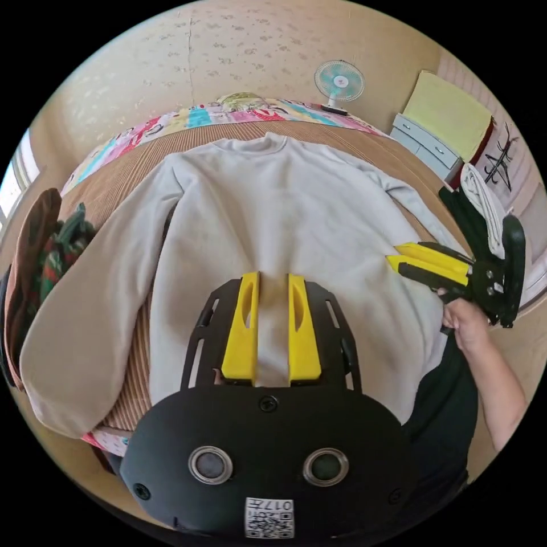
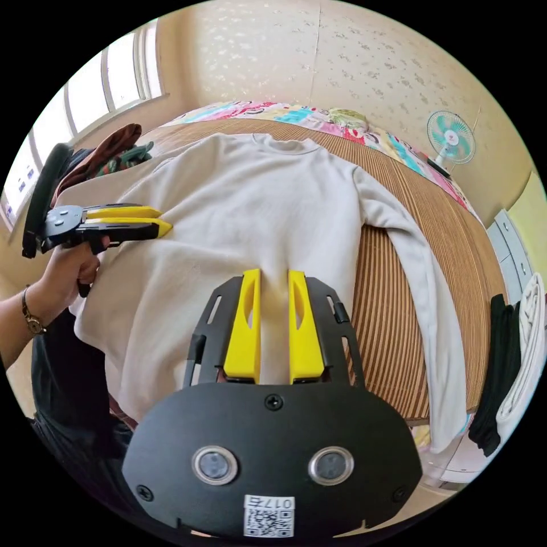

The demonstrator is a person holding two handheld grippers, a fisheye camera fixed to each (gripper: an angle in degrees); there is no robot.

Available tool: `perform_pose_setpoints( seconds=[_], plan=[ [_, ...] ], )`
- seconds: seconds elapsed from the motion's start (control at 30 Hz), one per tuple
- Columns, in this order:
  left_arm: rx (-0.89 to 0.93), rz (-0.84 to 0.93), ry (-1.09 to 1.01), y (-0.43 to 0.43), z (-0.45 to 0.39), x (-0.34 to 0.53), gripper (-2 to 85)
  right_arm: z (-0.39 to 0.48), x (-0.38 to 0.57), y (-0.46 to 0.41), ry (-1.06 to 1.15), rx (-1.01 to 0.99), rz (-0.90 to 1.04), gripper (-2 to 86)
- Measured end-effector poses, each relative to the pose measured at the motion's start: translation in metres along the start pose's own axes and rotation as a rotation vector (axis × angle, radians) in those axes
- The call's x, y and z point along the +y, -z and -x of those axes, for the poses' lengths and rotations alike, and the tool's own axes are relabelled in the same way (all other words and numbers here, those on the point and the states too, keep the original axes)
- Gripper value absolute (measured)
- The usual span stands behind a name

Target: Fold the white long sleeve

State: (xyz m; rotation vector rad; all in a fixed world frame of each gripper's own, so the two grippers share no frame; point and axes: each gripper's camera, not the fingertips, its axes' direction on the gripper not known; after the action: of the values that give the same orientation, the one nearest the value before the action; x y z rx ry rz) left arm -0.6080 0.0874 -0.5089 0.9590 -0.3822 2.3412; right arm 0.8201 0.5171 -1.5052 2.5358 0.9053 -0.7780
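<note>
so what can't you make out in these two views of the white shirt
- Hem of the white long sleeve shirt: hidden in both views, in the left gripper view by that camera's black mount and the left tool.
- Cuff of one sleeve: hangs past the striped woven mat edge in the right gripper view.
- Right tool: jaws a little apart over the cloth; whether they touch it, unclear.

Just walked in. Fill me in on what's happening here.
A person holds a yellow-jawed tool in each hand over a white long-sleeved top spread flat, neck away, on a striped woven bed mat. Left tool and right tool hover above its lower body, jaws slightly apart, gripping nothing. No fold shows yet; both sleeves lie out.
</note>
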Motion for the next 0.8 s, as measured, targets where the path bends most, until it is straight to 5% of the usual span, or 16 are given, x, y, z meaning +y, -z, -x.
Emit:
perform_pose_setpoints(
  seconds=[0.17,0.3,0.47,0.57,0.8],
  plan=[
    [0.183,-0.021,0.084,0.029,-0.003,0.057,6.0,-0.007,0.043,0.005,0.030,0.135,0.008,5.6],
    [0.242,-0.251,0.214,0.115,0.042,0.148,8.2,-0.054,0.087,0.009,-0.144,-0.134,-0.099,4.3],
    [-0.189,-0.620,0.499,0.252,0.150,0.267,11.8,-0.058,0.118,0.008,-0.154,-0.173,-0.145,3.6],
    [-0.327,-0.675,0.698,0.300,0.221,0.326,16.4,-0.045,0.135,0.010,-0.119,-0.104,-0.172,3.4],
    [0.062,-0.647,0.920,0.275,0.276,0.429,15.1,-0.054,0.169,0.018,-0.141,-0.171,-0.190,3.1]
  ],
)
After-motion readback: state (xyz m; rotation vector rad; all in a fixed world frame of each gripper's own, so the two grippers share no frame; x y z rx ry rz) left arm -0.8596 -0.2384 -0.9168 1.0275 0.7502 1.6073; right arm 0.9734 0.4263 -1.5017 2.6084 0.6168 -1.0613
